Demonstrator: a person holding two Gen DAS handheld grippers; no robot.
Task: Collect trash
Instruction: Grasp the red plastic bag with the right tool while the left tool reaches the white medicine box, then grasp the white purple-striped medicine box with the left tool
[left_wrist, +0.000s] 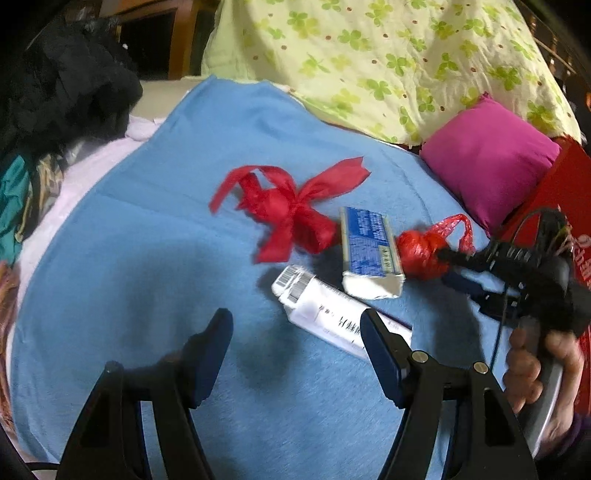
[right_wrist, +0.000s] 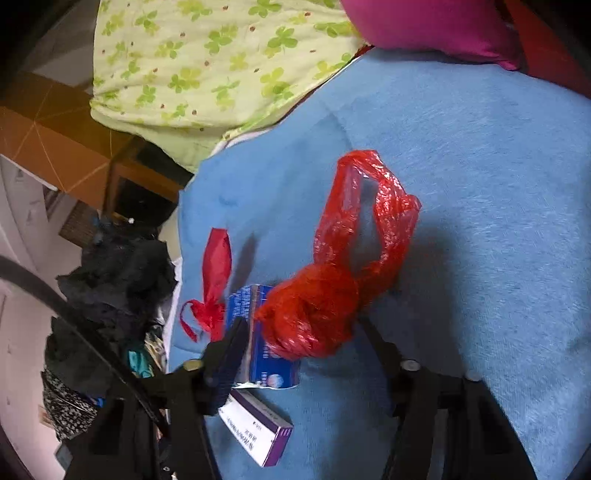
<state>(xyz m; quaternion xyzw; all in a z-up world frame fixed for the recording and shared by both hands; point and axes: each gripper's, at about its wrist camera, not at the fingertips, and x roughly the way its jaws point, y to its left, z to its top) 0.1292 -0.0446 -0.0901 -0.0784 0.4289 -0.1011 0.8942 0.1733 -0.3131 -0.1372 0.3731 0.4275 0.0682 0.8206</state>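
Two grippers | left gripper (left_wrist: 295, 354) spread, empty | right gripper (right_wrist: 306, 328) pinching red bag (right_wrist: 314, 314)

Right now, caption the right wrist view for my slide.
Right gripper closing around a knotted red plastic bag on a blue blanket, beside two small cartons.

Two knotted red plastic bags (left_wrist: 288, 214) (right_wrist: 314, 314), blue-white carton (left_wrist: 369, 251), white-purple box (left_wrist: 332, 314), close together on blue blanket.

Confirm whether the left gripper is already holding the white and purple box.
No: the left gripper stands open over the blue blanket, and the white and purple box lies untouched beyond its fingers.
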